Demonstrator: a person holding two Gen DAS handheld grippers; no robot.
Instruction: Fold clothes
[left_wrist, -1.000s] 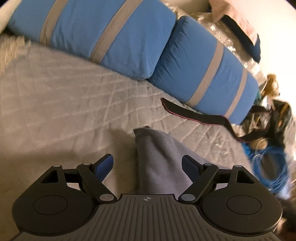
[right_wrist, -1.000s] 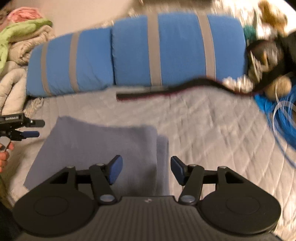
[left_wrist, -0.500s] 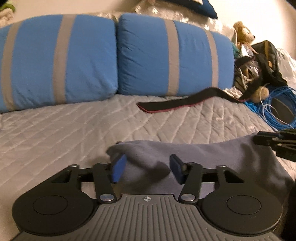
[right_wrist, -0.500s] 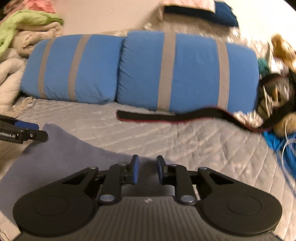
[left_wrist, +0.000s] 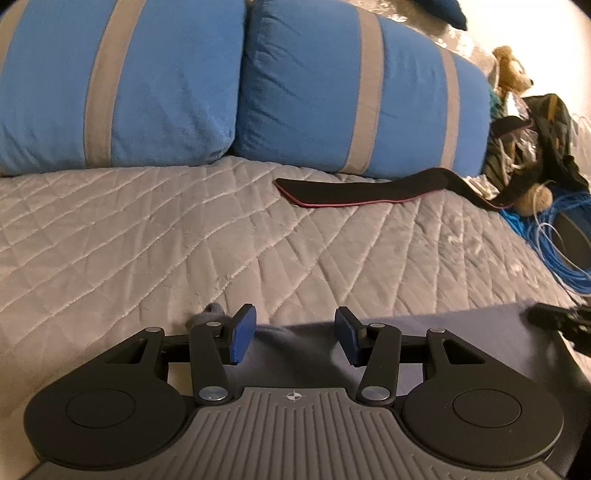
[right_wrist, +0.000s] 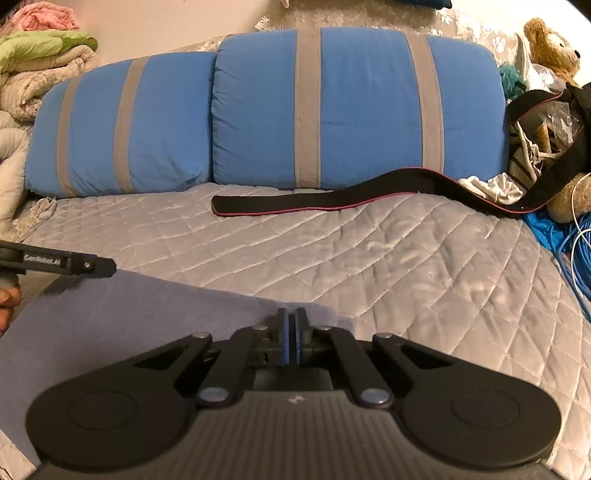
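Note:
A grey-blue cloth (left_wrist: 461, 332) (right_wrist: 129, 314) lies folded flat on the quilted grey bedspread (left_wrist: 184, 240). My left gripper (left_wrist: 294, 338) sits low over the cloth's far left edge. Its blue pads (left_wrist: 242, 338) stand apart, with a low hump of cloth between them and a small tuft outside the left finger. My right gripper (right_wrist: 292, 332) is at the cloth's far right corner. Its jaws are closing, the pads almost together on the cloth's edge. Each gripper shows at the side of the other's view: the left gripper (right_wrist: 74, 264), the right gripper (left_wrist: 554, 321).
Two blue pillows with grey stripes (right_wrist: 332, 107) line the back of the bed. A black strap with a red edge (right_wrist: 314, 203) lies in front of them. On the right are a teddy bear (right_wrist: 550, 48), a dark bag (left_wrist: 546, 125) and coiled blue cable (left_wrist: 554, 229). Piled bedding (right_wrist: 33, 74) is far left.
Both grippers have come down onto the cloth's far edge. The right jaws went from wide to nearly together. The left jaws narrowed early, then held, and the left view rolled level.

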